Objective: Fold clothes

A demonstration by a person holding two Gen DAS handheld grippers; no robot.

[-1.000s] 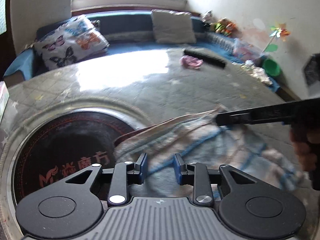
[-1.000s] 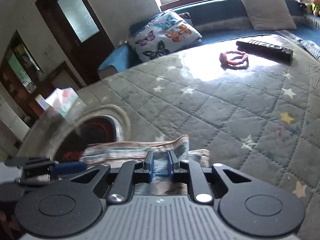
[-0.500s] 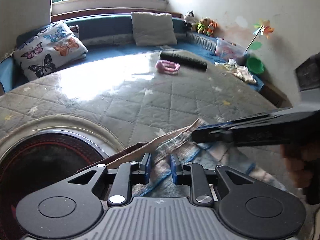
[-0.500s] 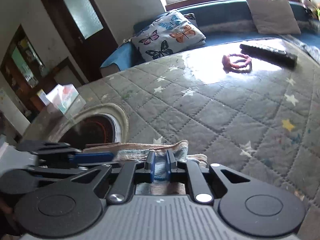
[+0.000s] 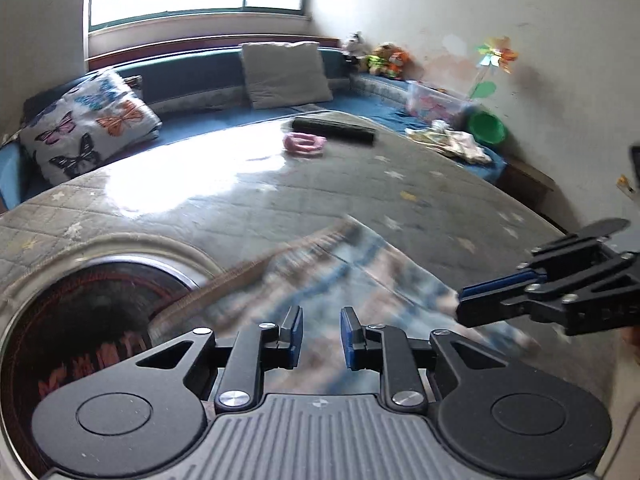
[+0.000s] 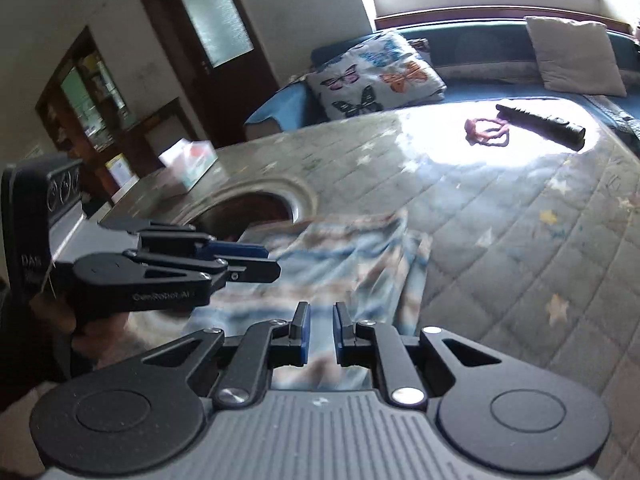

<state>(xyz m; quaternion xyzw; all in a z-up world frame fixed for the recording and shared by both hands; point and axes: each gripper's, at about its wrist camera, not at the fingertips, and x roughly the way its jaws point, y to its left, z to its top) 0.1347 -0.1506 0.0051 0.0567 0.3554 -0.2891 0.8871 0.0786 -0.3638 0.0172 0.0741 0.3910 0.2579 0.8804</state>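
A blue, white and pink striped cloth (image 5: 352,276) with a brown hem hangs lifted over the quilted grey table cover (image 5: 440,200), blurred by motion. Its near edge runs between the blue pads of my left gripper (image 5: 320,334), which is shut on it. At the right of the left wrist view, my right gripper (image 5: 460,308) pinches the cloth's other corner. In the right wrist view the cloth (image 6: 352,256) spreads forward from my right gripper (image 6: 320,334), shut on its near edge. My left gripper (image 6: 272,266) comes in from the left with its tips at the cloth's side.
A round dark recess with a metal rim (image 5: 80,320) sits in the table, left of the cloth. Farther back lie a pink ring (image 5: 303,144) and a black remote (image 5: 334,129). A tissue box (image 6: 188,164) stands at the table's left edge. Cushions line the blue bench (image 5: 200,120).
Both grippers have risen and moved apart, lifting the cloth off the table and stretching it between them. The left jaws narrowed onto the cloth early on.
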